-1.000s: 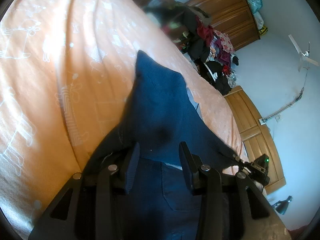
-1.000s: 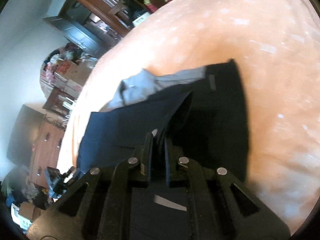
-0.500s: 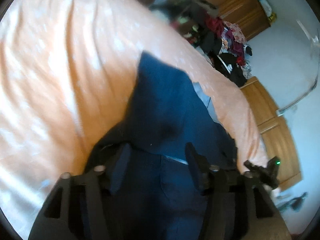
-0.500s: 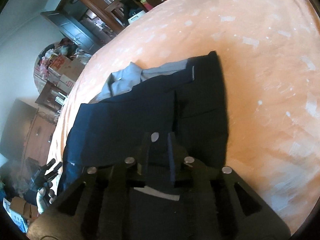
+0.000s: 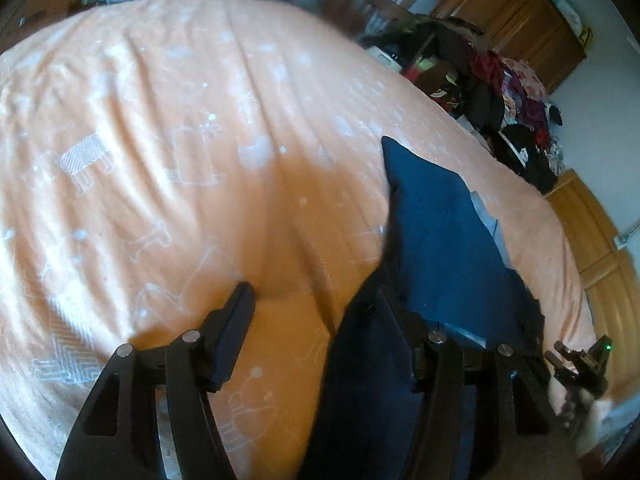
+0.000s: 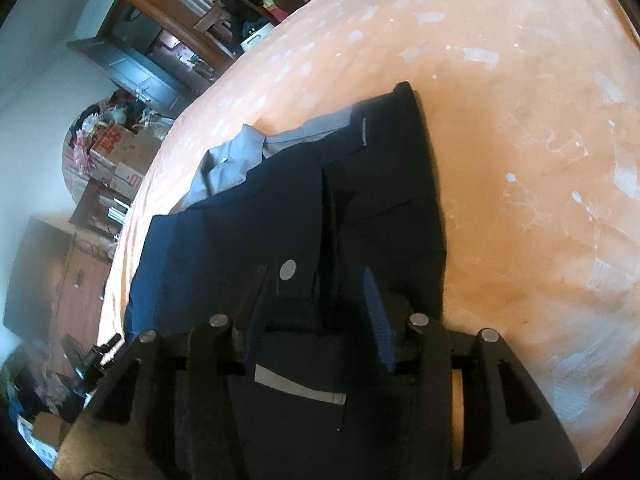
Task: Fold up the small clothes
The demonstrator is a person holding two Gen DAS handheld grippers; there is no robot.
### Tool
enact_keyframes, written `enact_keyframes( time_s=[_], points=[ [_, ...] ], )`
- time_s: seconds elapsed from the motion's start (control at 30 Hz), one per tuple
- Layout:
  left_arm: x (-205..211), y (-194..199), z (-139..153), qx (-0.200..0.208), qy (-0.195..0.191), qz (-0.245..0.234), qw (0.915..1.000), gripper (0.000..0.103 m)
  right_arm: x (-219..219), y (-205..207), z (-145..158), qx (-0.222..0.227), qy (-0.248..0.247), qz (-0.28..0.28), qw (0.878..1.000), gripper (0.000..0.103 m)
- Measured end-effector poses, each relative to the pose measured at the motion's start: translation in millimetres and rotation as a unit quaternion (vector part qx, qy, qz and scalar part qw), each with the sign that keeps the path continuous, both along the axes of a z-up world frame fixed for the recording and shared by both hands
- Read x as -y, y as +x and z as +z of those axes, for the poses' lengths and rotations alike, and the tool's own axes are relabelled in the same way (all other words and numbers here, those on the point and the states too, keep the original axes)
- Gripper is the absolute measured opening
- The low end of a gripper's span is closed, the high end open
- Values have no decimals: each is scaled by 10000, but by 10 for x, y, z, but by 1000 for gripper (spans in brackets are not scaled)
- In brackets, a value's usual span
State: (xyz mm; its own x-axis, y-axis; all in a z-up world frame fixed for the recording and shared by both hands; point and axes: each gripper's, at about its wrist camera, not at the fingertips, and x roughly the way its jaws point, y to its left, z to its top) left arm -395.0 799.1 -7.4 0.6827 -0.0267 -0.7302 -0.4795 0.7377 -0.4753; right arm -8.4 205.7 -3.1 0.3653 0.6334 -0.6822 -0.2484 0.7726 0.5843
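Your dark navy garment (image 6: 304,216), which looks like a pair of small trousers or shorts with a silver button (image 6: 288,269) at the waist, lies flat on the orange bedsheet (image 5: 168,168), near the bed's near edge. One half is already laid over the other, and a grey lining (image 6: 236,156) pokes out at the far left of the pile.

Your left claw (image 5: 320,320) is spread wide: its left finger hangs over bare sheet and its right finger sits at the garment's left edge, with nothing pinched between them. Your right claw (image 6: 316,312) is also spread, poised just over the waistband beside the button; cloth lies under it, but the fingers do not close on it.

By the look of it, you are between folds: the first fold is down and both claws are free. The next move likely calls for a fresh grip. Bring each claw to an end of the near edge, pinch through all layers so the grey lining does not slide out, then lift together and carry that edge toward the far end. Keep the lift low and even, since the soft sheet may wrinkle and drag the bottom layer.
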Motion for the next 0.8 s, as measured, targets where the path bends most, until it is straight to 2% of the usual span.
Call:
enact_keyframes(
  time_s=[0.13,0.2,0.3,0.43,0.57,0.67,0.8],
  points=[
    [63,-19,71,-81,47,-183,9998,67,-13,-97,132,164,-31,51,9998,45],
    [158,-16,124,-202,117,-519,9984,67,9,-227,248,308,-73,191,9993,45],
    [362,-72,89,-635,225,-1239,9900,68,124,-448,278,327,-234,289,9988,46],
    [496,-371,146,-779,100,-1799,9805,68,466,-819,116,-48,-421,91,9991,49],
    [528,-725,212,-781,17,-2062,9754,68,833,-1319,-15,-380,-442,-51,9983,52],
    [513,-985,252,-689,-185,-2214,9726,68,1037,-1684,-25,-486,-231,-19,9985,52],
    [523,-1179,255,-577,-446,-2282,9709,68,1084,-2034,-104,-695,-212,204,9971,53]
  ],
)
